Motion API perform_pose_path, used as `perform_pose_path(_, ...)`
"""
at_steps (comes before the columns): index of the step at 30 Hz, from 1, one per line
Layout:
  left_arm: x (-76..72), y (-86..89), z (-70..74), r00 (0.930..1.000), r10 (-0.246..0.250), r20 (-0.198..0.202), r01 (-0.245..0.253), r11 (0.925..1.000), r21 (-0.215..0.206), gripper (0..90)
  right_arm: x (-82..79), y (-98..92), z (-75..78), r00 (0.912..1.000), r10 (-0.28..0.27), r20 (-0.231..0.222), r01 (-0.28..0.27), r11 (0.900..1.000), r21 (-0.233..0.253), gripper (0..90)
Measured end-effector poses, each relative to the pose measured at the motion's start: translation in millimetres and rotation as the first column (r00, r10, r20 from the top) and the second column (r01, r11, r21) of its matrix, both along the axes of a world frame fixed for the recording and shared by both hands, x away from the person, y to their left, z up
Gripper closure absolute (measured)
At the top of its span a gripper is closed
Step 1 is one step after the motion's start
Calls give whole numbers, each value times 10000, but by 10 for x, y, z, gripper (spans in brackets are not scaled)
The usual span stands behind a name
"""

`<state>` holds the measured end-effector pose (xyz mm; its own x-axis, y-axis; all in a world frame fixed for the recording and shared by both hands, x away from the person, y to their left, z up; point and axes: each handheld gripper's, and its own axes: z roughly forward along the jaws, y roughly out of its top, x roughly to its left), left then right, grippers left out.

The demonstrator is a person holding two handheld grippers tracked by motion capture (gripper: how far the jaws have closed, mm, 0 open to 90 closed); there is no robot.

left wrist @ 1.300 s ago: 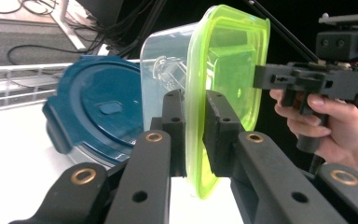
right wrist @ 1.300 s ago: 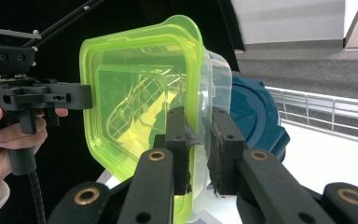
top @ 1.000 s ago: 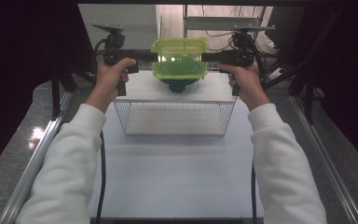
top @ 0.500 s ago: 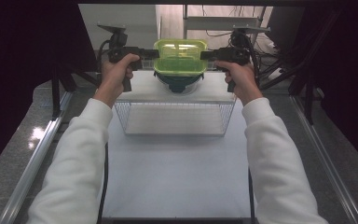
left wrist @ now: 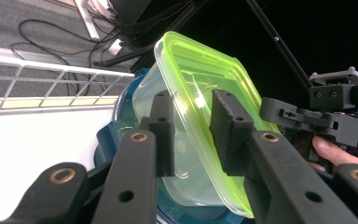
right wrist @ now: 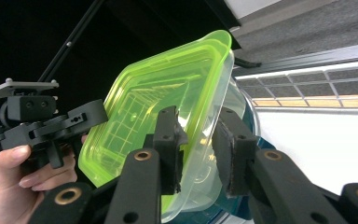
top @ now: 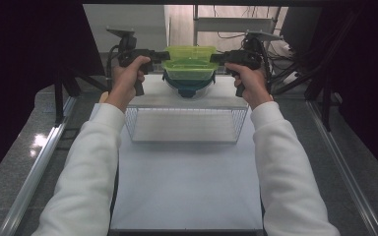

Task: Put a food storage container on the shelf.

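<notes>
A clear tub with a lime-green lid [top: 189, 61] is held behind the wire basket [top: 187, 139], just above a dark blue bowl [top: 189, 89] that stands on the white table. My left gripper [top: 165, 55] is shut on the tub's left rim. In the left gripper view its pads [left wrist: 162, 133] straddle the green edge of the tub [left wrist: 200, 88], with the blue bowl [left wrist: 107, 140] underneath. My right gripper [top: 214, 58] is shut on the tub's right rim. In the right gripper view the clear wall of the tub [right wrist: 158, 98] sits between its pads [right wrist: 168, 140].
The wire basket stands in the middle of the white table [top: 187, 191], between the person's white sleeves. Metal rails [top: 39, 167] run along both sides. Cables and dark stands [top: 295, 59] crowd the far right behind the table.
The tub and both hands rose a little, then settled back near the same height. Both grippers kept their hold on its rims.
</notes>
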<state>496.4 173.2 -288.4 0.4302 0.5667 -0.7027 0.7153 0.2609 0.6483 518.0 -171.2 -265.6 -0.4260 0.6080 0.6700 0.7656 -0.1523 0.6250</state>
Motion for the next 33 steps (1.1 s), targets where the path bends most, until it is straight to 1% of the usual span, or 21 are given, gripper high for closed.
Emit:
perform_pose_path(1,1,-6,-6,10000,42,60,-42,10000,47,656,3,-3,-10,9999,116,56,-116,9999,97,610)
perform_pose_path(2,0,-12,-9,9998,178,128,-179,9998,119,584,7,-8,-20,9997,207,134,-210,9995,252,524)
perform_pose_path(3,-3,-16,-6,9993,304,217,-309,9993,231,501,2,-11,-21,9998,124,176,-130,9992,387,475)
perform_pose_path(5,-26,-20,8,9969,576,534,-605,9967,539,404,-26,-15,-14,9985,33,544,-49,9995,302,363)
perform_pose_path(6,-45,-16,20,9952,704,680,-744,9955,589,352,-42,-21,-9,9978,-9,670,-10,9996,294,309)
perform_pose_path(7,-66,-8,34,9938,722,841,-772,9953,582,310,-64,-35,2,9973,-6,728,-22,9992,392,286)
perform_pose_path(9,-124,14,69,9911,673,1146,-756,9948,688,278,-130,-69,36,9944,-97,1050,49,9989,460,252)
perform_pose_path(12,-260,50,109,9878,633,1426,-745,9944,744,253,-268,-132,101,9871,38,1602,-48,10000,62,237)
perform_pose_path(13,-321,68,111,9862,658,1518,-785,9938,792,245,-321,-153,114,9838,180,1786,-167,9998,-86,237)
perform_pose_path(14,-386,92,107,9848,691,1597,-816,9940,731,240,-383,-171,123,9806,310,1936,-265,9993,-258,237)
perform_pose_path(16,-524,136,86,9822,554,1794,-702,9945,775,239,-513,-217,125,9730,732,2188,-645,9968,-466,241)
perform_pose_path(18,-679,166,54,9787,378,2019,-632,9906,1213,236,-659,-279,117,9633,964,2507,-798,9940,-753,245)
perform_pose_path(19,-764,172,35,9779,336,2065,-624,9890,1345,235,-735,-308,108,9588,1097,2619,-896,9921,-877,247)
perform_pose_path(21,-937,192,-15,9741,124,2258,-564,9802,1898,235,-881,-373,71,9487,1282,2890,-955,9876,-1247,249)
perform_pose_path(23,-1118,212,-86,9711,-101,2386,-430,9755,2160,235,-1022,-427,8,9401,1437,3090,-971,9821,-1613,253)
perform_pose_path(25,-1297,236,-184,9692,-339,2440,-177,9783,2064,234,-1149,-482,-79,9328,1566,3246,-941,9753,-1999,260)
perform_pose_path(27,-1461,258,-299,9682,-415,2467,-158,9740,2258,233,-1264,-538,-184,9284,1690,3309,-1015,9720,-2119,261)
perform_pose_path(29,-1598,280,-429,9697,-457,2401,-125,9719,2352,235,-1383,-589,-298,9267,1814,3292,-1079,9673,-2294,262)
perform_pose_path(30,-1661,289,-497,9704,-511,2359,-73,9707,2403,235,-1435,-613,-363,9251,1840,3323,-1096,9669,-2304,262)
perform_pose_path(32,-1773,294,-635,9726,-566,2254,-62,9632,2687,236,-1535,-658,-486,9248,1907,3292,-1119,9634,-2437,262)
perform_pose_path(33,-1821,299,-705,9738,-632,2184,-25,9575,2883,237,-1581,-674,-545,9236,1939,3306,-1105,9607,-2548,261)
